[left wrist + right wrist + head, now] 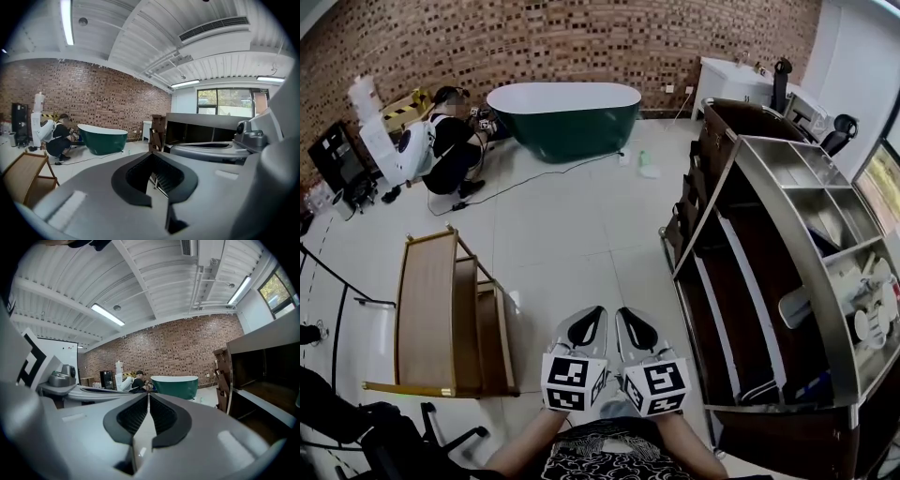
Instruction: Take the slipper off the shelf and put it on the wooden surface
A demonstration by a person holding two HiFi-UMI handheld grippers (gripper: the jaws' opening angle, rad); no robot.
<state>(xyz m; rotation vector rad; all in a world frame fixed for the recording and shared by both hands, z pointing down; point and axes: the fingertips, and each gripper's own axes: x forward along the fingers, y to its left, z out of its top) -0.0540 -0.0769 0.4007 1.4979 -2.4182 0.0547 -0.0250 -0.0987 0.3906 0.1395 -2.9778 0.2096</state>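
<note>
The left gripper (598, 311) and right gripper (622, 313) are side by side near the person, each with its jaws closed on nothing. What looks like the pale slipper (866, 326) lies in the shelf (750, 281) well to their right, clear of the fingers. The wooden surface (427, 319) stands to the left.

Wall (581, 37): red brick
Floor (572, 234): pale tiles
Bathtub (564, 117): dark green, beside the wall
Ceiling (140, 37): white, ribbed
Window (218, 102): daylight

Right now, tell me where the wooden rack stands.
In the head view the wooden rack is on the tiled floor at the left, just left of the left gripper, opposite the dark shelf unit on the right.
</note>
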